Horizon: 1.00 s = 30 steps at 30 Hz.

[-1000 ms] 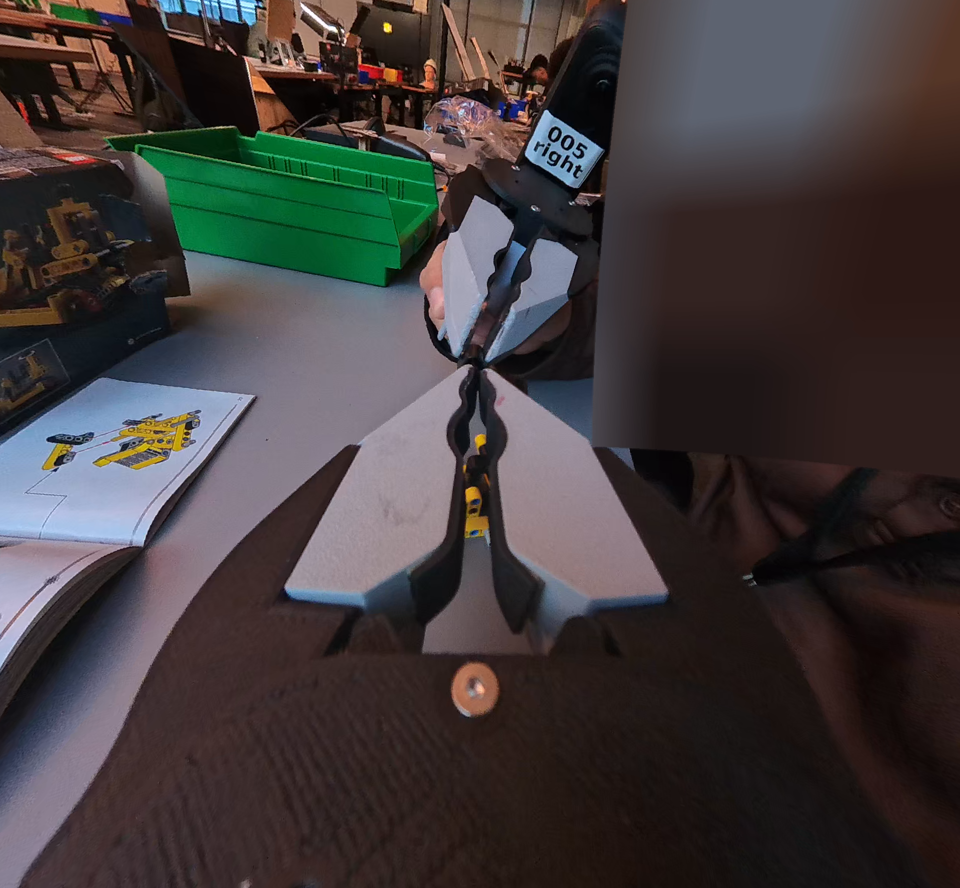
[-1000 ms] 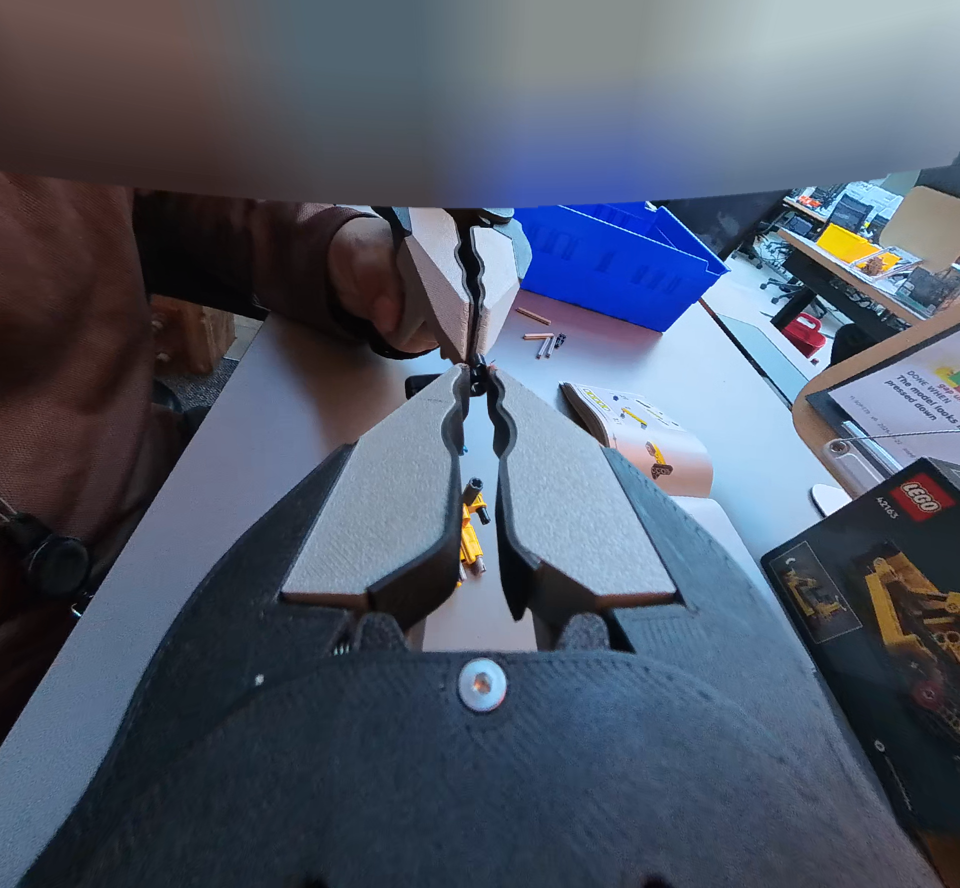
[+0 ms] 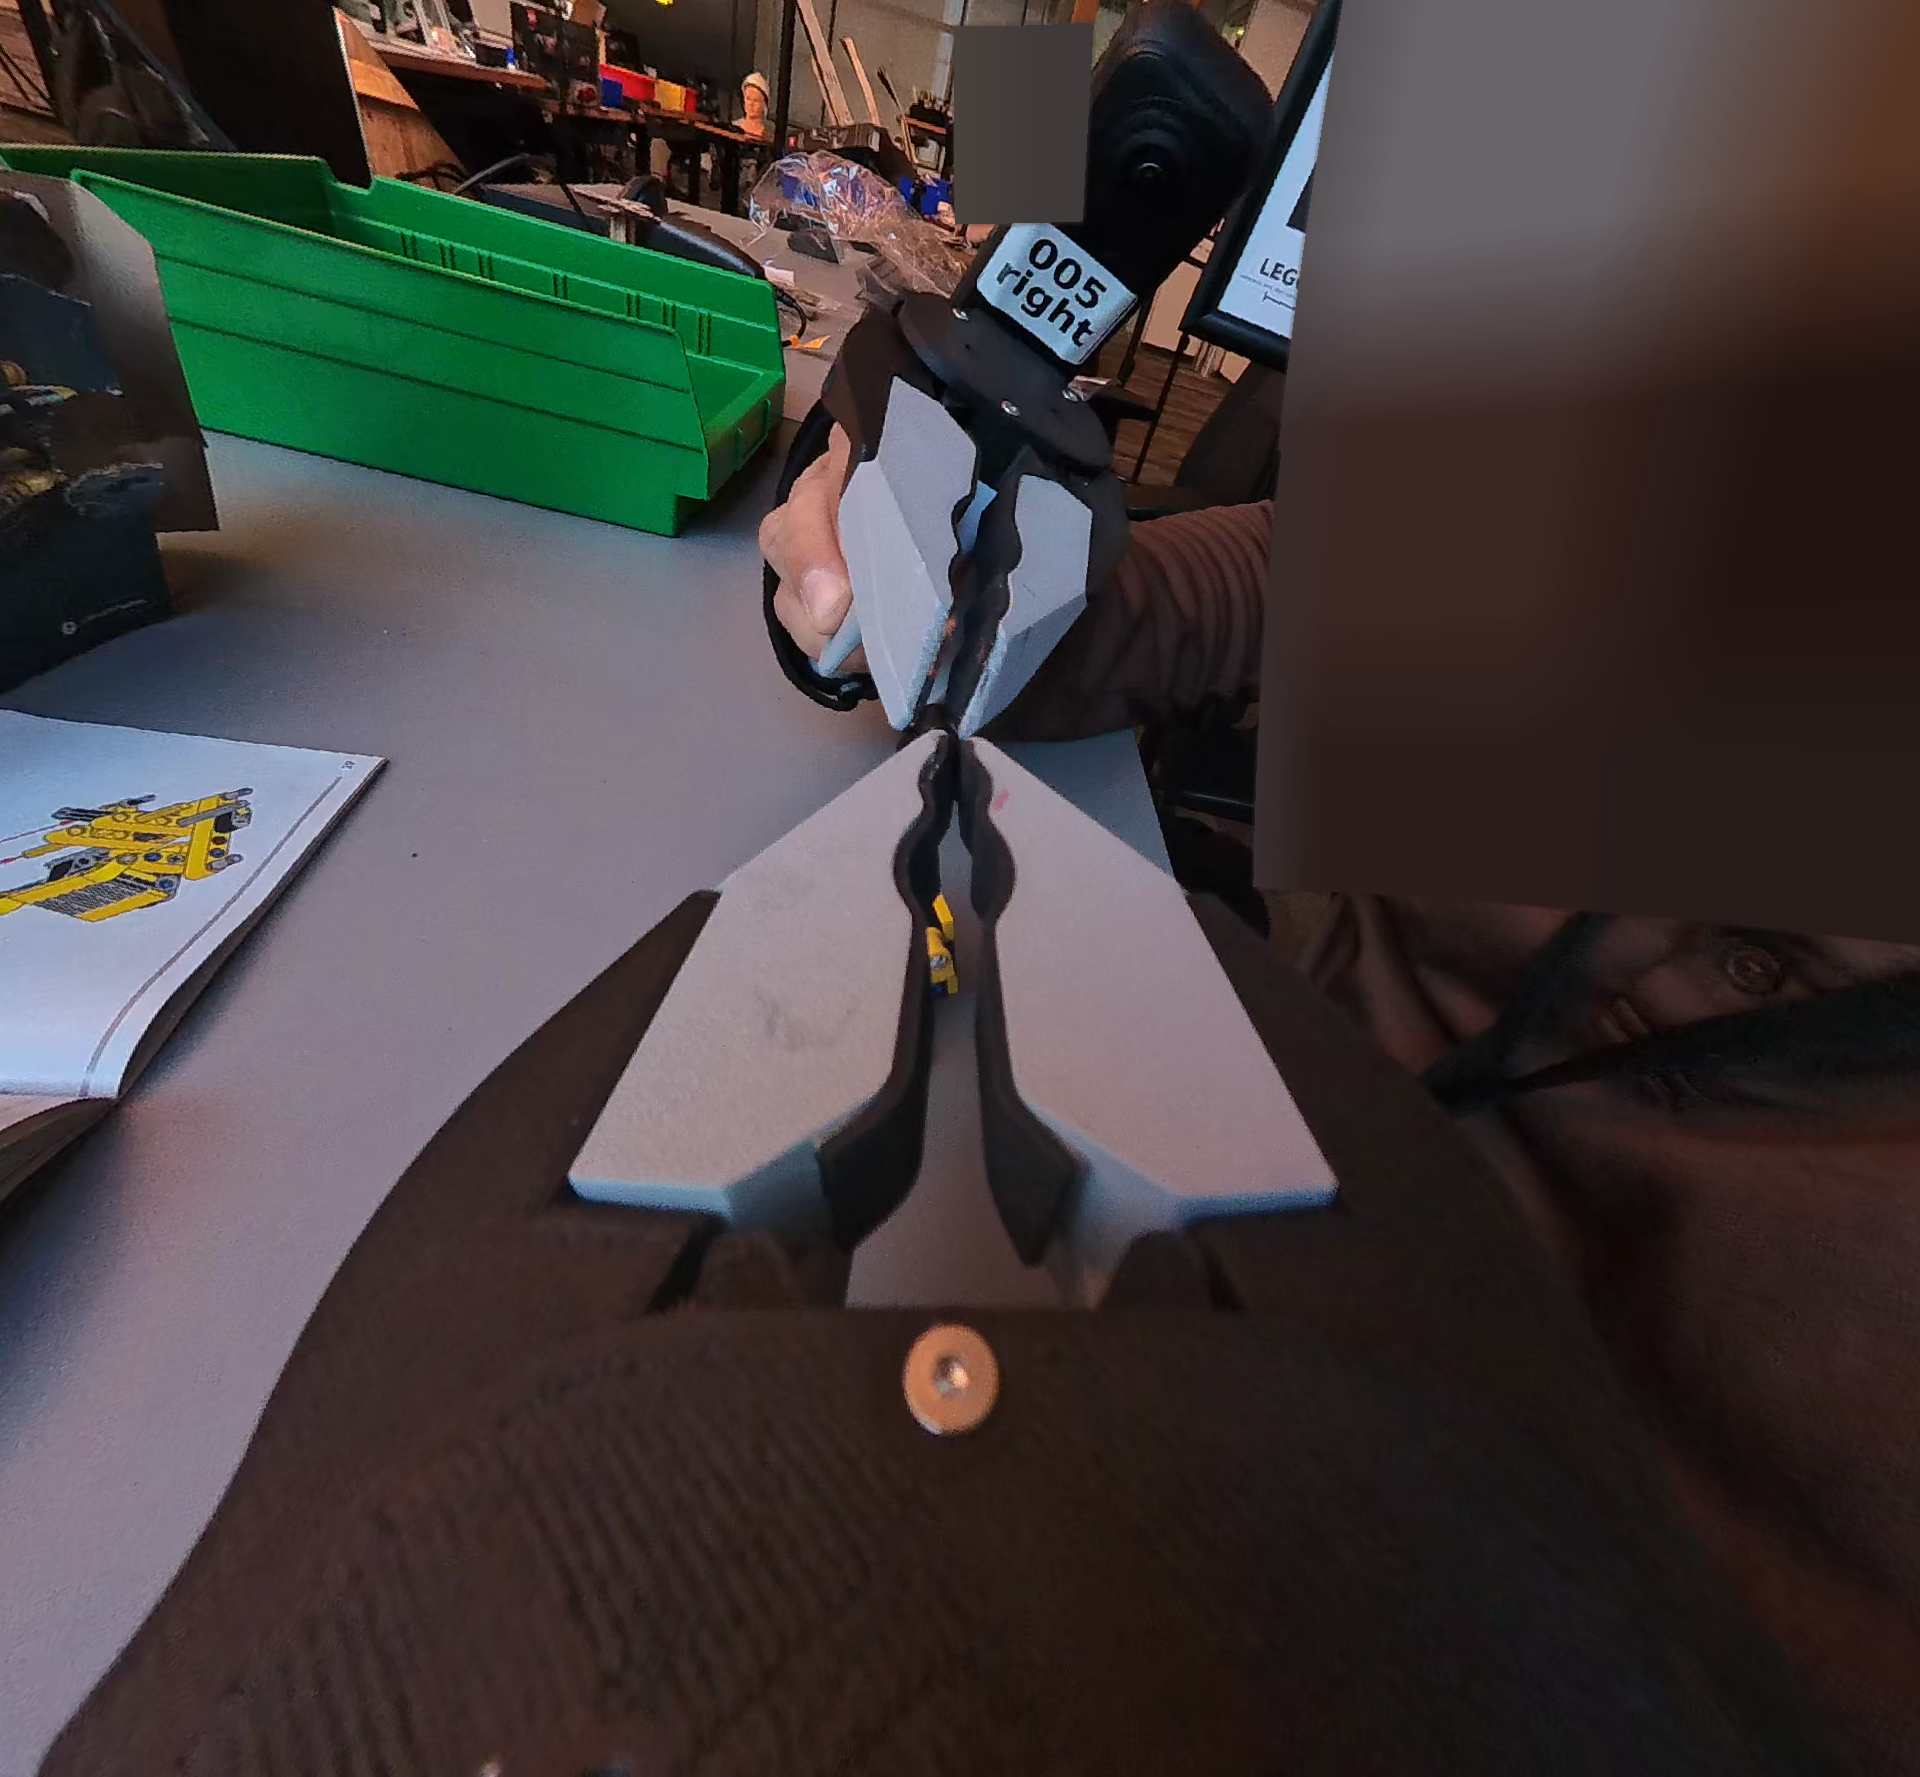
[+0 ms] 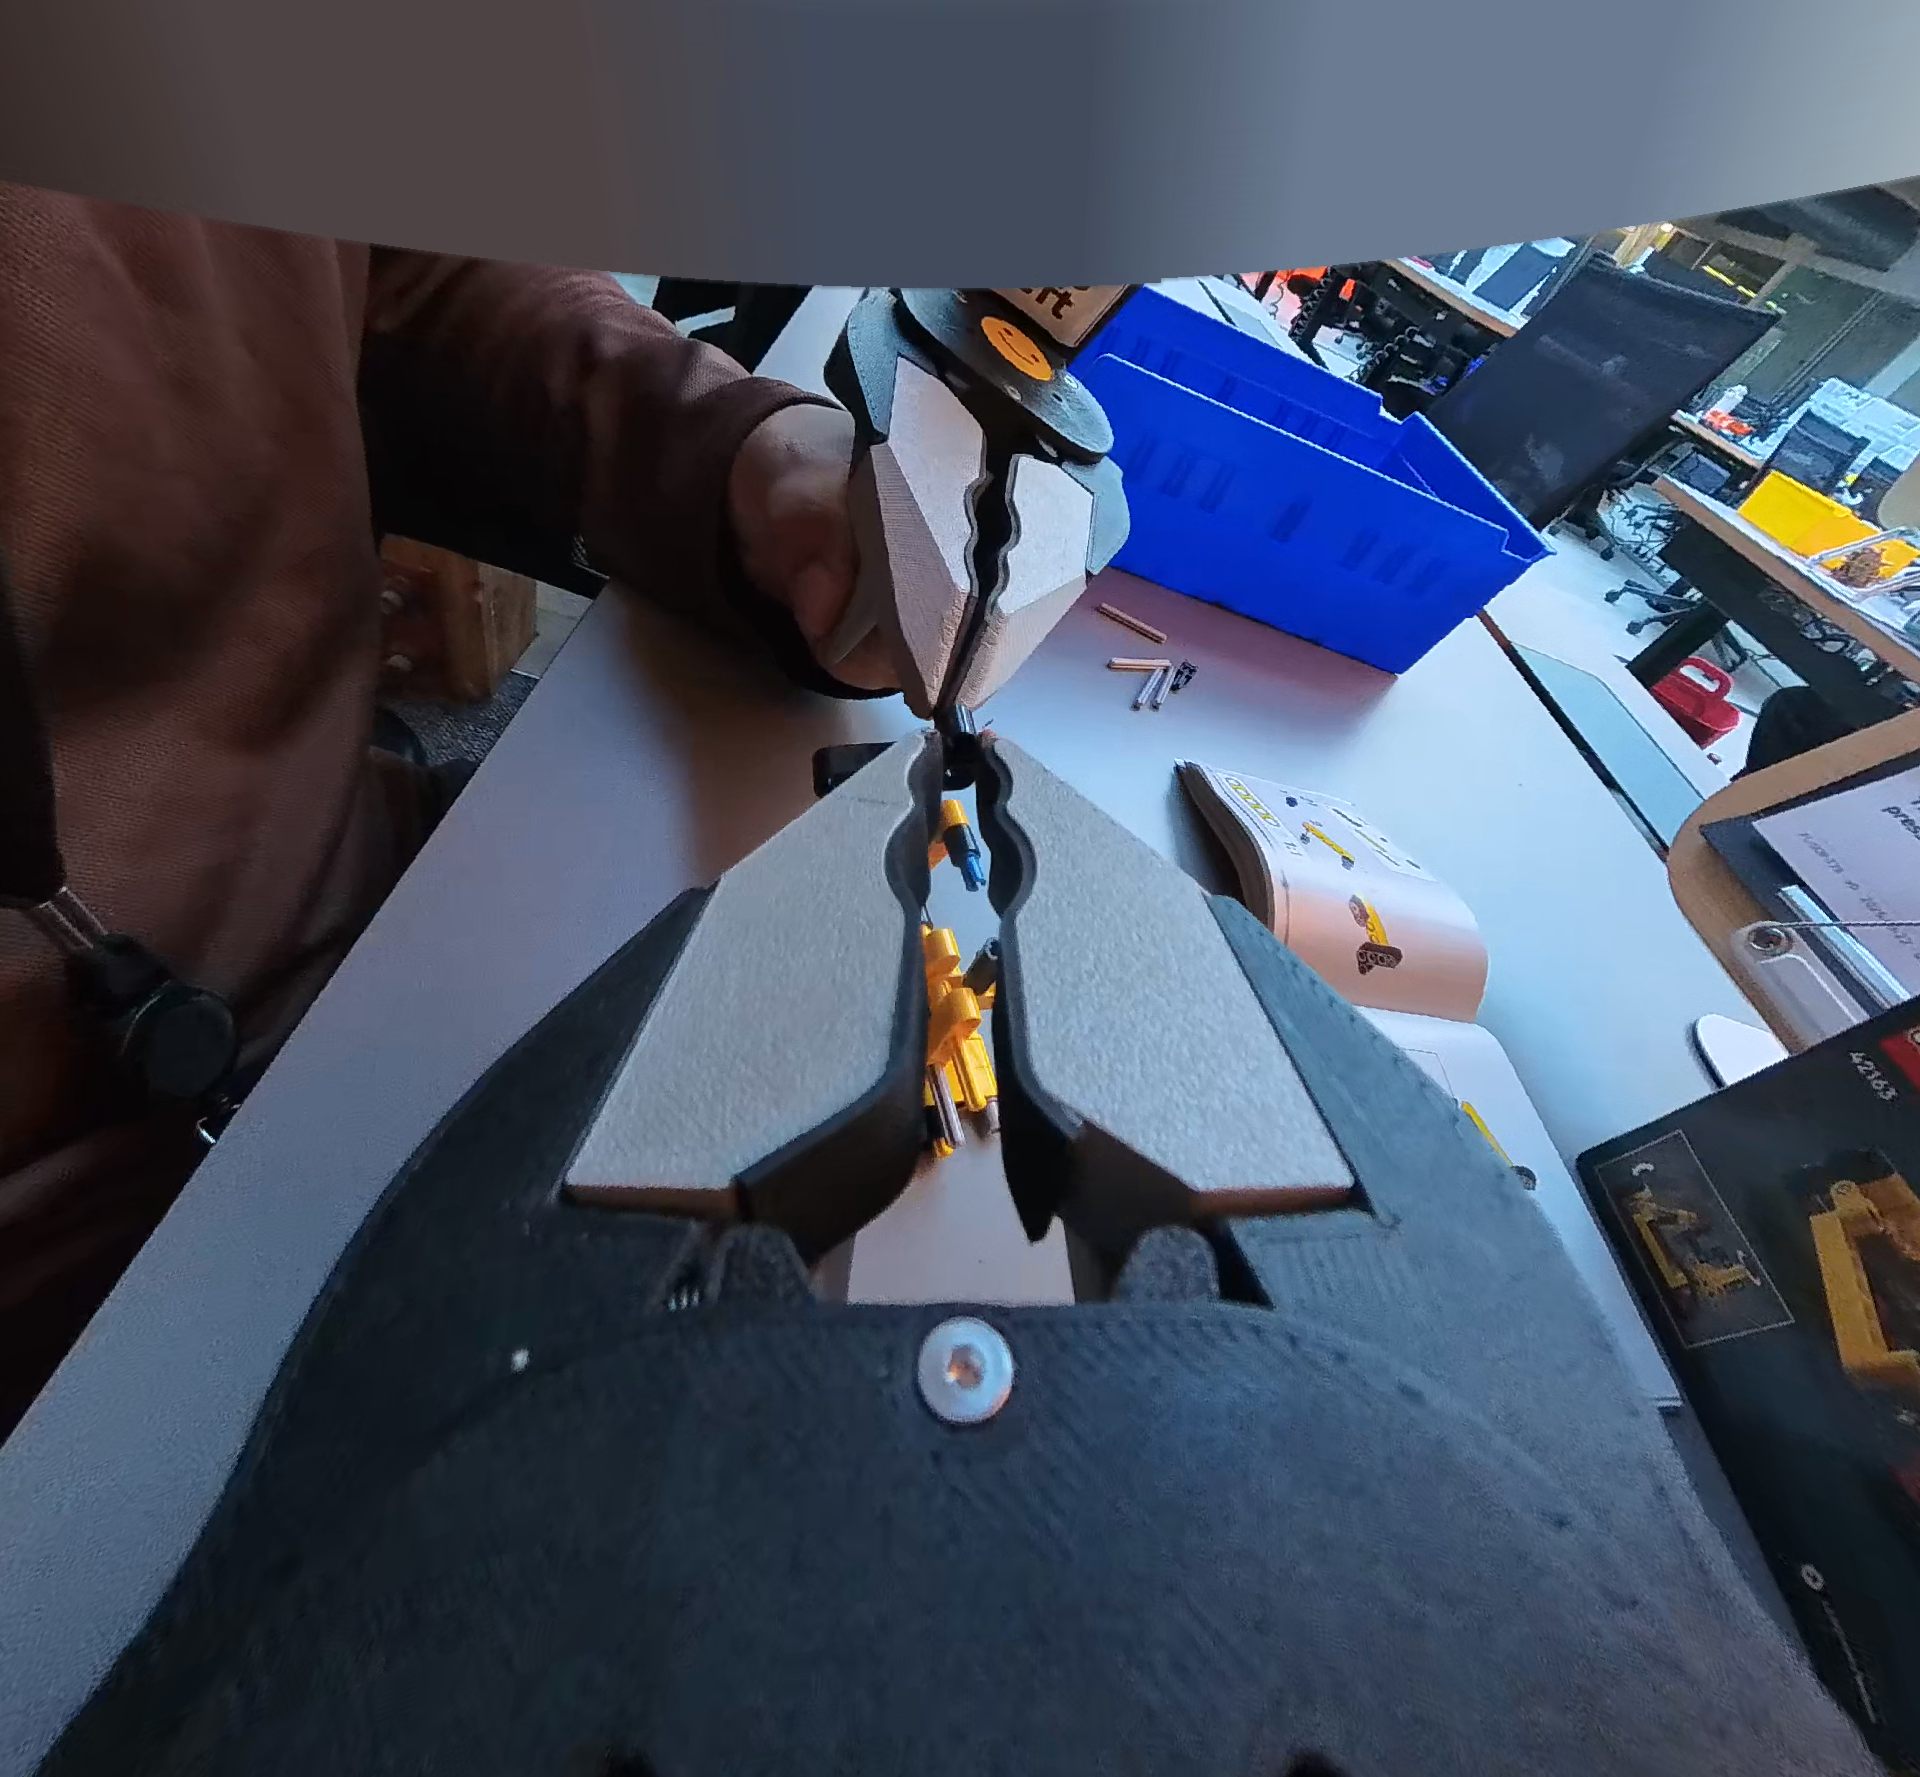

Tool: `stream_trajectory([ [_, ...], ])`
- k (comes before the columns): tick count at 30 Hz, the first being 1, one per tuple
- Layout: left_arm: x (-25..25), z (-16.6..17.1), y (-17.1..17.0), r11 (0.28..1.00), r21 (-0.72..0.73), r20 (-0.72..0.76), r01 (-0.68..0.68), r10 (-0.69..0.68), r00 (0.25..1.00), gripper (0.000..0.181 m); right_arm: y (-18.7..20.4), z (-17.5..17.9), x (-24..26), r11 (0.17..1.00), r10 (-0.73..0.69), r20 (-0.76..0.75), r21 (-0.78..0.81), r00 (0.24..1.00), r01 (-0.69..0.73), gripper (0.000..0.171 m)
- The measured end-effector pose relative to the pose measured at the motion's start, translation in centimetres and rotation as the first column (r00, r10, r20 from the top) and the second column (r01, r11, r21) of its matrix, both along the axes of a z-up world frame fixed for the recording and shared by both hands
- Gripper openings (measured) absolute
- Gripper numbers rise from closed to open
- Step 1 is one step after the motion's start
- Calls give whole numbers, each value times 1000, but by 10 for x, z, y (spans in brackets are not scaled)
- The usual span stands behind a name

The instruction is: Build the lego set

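My left gripper (image 3: 948,753) and right gripper (image 4: 961,753) are both shut and meet tip to tip above the grey table (image 3: 520,688). A small black lego piece (image 4: 961,725) sits pinched where the tips meet; which jaws bear on which part is hard to tell. The right gripper shows opposite in the left wrist view (image 3: 940,717), and the left gripper in the right wrist view (image 4: 935,704). A yellow lego assembly (image 4: 951,1010) with a blue pin (image 4: 971,870) lies on the table beneath the right gripper. It shows as a yellow sliver in the left wrist view (image 3: 940,948).
An open instruction booklet (image 3: 156,875) (image 4: 1340,896) and the set's dark box (image 3: 73,439) (image 4: 1766,1312) lie on the table. A green bin (image 3: 468,356) and a blue bin (image 4: 1299,501) stand at opposite ends. Loose pins (image 4: 1148,678) lie near the blue bin. A clipboard (image 4: 1818,875) lies beside the box. My two grippers' fingertips are within a few centimetres of each other.
Both grippers stay shut and tip to tip. Both views have shifted slightly, and more of the yellow assembly and its blue pin shows between the right gripper's fingers.
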<state>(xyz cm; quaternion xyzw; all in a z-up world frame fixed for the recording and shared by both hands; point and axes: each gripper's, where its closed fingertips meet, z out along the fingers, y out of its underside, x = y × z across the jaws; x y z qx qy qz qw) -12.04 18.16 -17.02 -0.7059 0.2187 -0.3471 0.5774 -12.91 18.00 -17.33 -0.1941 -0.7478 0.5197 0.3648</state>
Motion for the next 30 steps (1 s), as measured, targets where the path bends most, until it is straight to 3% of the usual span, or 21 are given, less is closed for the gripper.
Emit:
stream_trajectory([
  [10, -18, -4, 3, 996, -22, -35, -88, 87, 996, 0, 25, -7, -5, 998, -39, -39, 46, 999, 40, 3],
  [12, -25, -6, 4, 991, -30, -37, -128, 126, 991, 14, 26, -10, -6, 997, -40, -53, 66, 998, 43, 3],
  [19, -19, -35, 9, 977, -179, -91, -114, 99, 991, 19, 18, -23, -10, 994, 0, -67, 108, 998, 7, 3],
  [23, -18, -42, 11, 967, -223, -115, -122, 98, 988, 5, 18, -32, -11, 998, 6, 21, 69, 1000, -8, 2],
  [30, -19, -45, 10, 963, -239, -120, -127, 100, 988, 11, 19, -32, -10, 1000, 11, 125, -23, 992, -9, 2],
])
